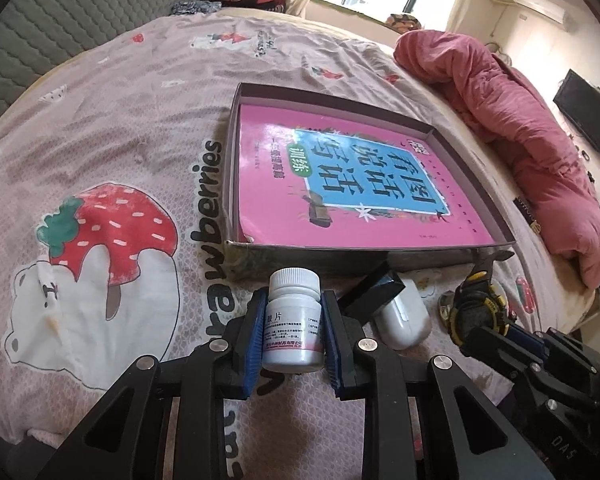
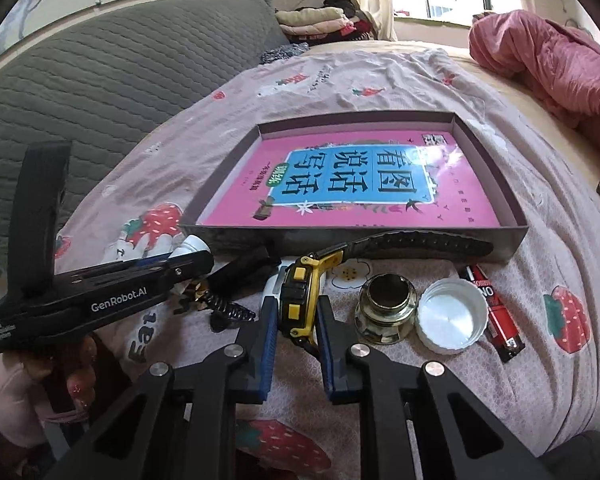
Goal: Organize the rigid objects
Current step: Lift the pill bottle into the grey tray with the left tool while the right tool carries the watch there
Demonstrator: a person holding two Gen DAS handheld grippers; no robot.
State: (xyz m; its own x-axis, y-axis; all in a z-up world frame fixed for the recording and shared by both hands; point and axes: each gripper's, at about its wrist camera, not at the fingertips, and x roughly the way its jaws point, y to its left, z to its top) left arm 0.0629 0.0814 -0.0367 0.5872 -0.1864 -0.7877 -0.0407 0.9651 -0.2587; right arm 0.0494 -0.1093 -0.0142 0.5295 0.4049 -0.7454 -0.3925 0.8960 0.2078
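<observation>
My left gripper point(image 1: 293, 312) is shut on a white pill bottle point(image 1: 294, 316), held upright just in front of the shallow cardboard box point(image 1: 233, 152). A pink book point(image 1: 352, 176) lies flat inside that box. My right gripper point(image 2: 297, 312) is shut on a black and yellow wristwatch point(image 2: 300, 300), whose strap point(image 2: 420, 245) reaches up toward the box point(image 2: 516, 216). The same watch point(image 1: 476, 304) shows at the right in the left wrist view. The left gripper body point(image 2: 100, 292) and the hand holding it fill the left side of the right wrist view.
On the strawberry bedsheet point(image 1: 100, 140) lie a white case point(image 1: 404, 316), a black block point(image 1: 374, 288), a brass and glass knob point(image 2: 386, 308), a white lid point(image 2: 452, 318), a red battery point(image 2: 496, 312) and a dark chain point(image 2: 228, 308). A pink duvet point(image 1: 520, 128) is heaped at the right.
</observation>
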